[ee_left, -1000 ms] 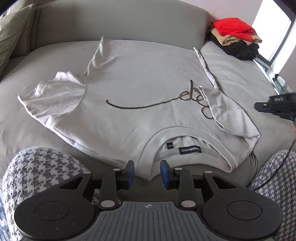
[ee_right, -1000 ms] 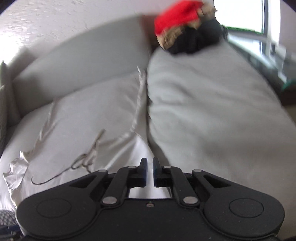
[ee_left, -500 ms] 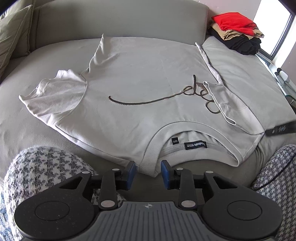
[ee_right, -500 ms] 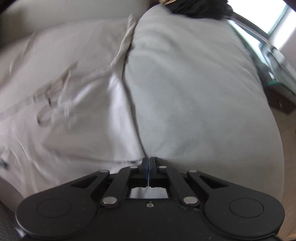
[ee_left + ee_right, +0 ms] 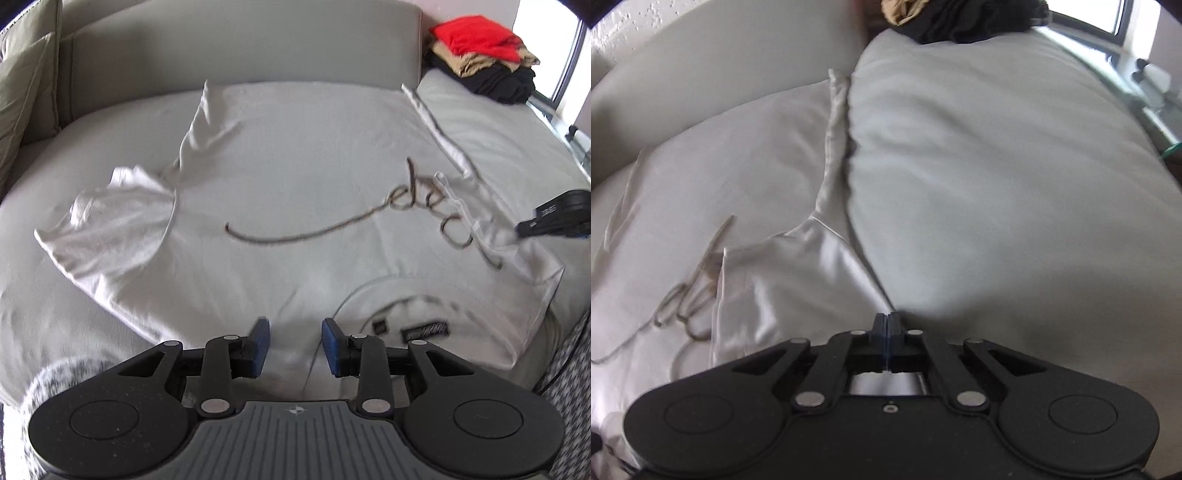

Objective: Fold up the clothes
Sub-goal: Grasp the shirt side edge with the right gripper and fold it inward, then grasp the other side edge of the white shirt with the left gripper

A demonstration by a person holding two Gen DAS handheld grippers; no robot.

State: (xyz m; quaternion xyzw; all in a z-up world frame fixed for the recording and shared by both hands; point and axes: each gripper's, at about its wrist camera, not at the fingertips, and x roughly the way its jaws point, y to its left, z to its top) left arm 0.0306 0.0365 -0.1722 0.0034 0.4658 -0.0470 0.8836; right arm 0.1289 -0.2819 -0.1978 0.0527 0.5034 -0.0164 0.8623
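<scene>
Across the grey sofa (image 5: 110,325) lay the pale T-shirt (image 5: 295,177), light, limp and best taken by its hems: the left gripper (image 5: 294,345) stood spread and widening over the near collar edge, the right gripper (image 5: 887,328) pressed together beside the folded right sleeve (image 5: 783,280).

A grey sofa (image 5: 498,122) with a curved backrest (image 5: 236,55) fills the room, an olive cushion (image 5: 26,74) propped at the backrest's left end, a bright window (image 5: 546,40) beyond its right end, and houndstooth-patterned fabric (image 5: 572,369) showing just off the sofa's front edge.
</scene>
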